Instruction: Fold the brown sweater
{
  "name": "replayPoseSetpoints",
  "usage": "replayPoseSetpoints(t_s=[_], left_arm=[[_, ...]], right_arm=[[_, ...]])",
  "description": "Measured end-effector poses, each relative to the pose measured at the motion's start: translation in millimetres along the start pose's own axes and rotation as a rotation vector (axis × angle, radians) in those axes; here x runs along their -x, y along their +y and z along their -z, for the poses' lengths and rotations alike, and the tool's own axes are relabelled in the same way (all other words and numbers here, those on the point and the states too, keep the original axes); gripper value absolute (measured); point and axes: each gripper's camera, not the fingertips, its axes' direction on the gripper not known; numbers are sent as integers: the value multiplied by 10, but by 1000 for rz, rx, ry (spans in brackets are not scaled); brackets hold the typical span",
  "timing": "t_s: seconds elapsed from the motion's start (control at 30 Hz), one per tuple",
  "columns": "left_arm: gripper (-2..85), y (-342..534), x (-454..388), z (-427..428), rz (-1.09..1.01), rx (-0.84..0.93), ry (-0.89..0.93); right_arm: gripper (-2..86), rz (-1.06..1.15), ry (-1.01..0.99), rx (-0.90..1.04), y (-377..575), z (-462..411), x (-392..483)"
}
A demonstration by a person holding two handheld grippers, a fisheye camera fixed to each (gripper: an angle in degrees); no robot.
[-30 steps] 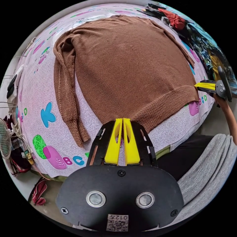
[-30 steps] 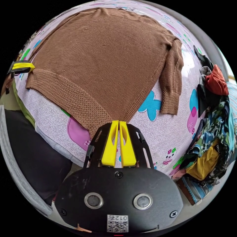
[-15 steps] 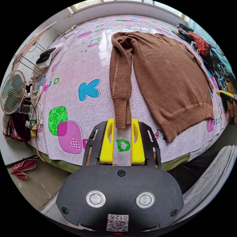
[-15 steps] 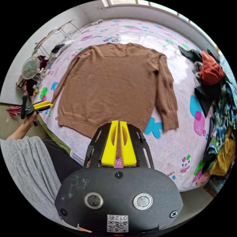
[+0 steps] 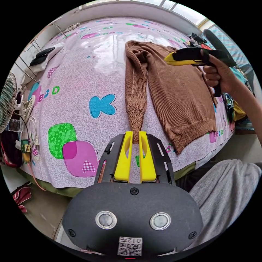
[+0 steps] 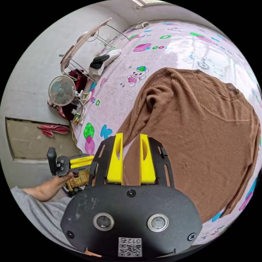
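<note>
Your bed (image 5: 82,82), in its pink cartoon-print sheet, carries the brown sweater (image 5: 177,92) spread flat, with a clothes pile (image 5: 232,101) at its edge.

You're in a bedroom of a home. A bed (image 5: 82,82) takes up most of the left gripper view, covered in a pink cartoon sheet printed with letters and bears. At the left edge of that view a small electric fan (image 5: 5,101) stands against a plain grey wall, with cords and plugs beneath it. In the right gripper view a wire drying rack (image 6: 82,46) leans at upper left. A heap of mixed clothes (image 5: 232,103) lies at the right edge of the left gripper view.
</note>
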Motion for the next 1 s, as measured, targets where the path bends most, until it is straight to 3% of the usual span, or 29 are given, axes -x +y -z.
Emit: replayPoseSetpoints(t_s=[0.2,0.37,0.57,0.73,0.9,1.0], left_arm=[[23,-25,821,505,-33,-85,148],[21,-98,1645,845,3,-134,215],[21,-159,2720,1167,164,-181,225],[18,-308,3430,896,314,-79,283],[10,-240,3755,622,513,4,194],[7,-191,3531,762,477,-64,64]], right_arm=[[100,-139,-31,61,-431,-376,-497],[7,-174,-48,79,-674,-558,-738],[0,-113,-173,-31,-1205,-536,-741],[28,-112,-234,-18,-1439,-688,-947],[42,-144,-237,-106,-1165,-610,-1481],[26,-135,-95,-137,-976,-501,-1803]])
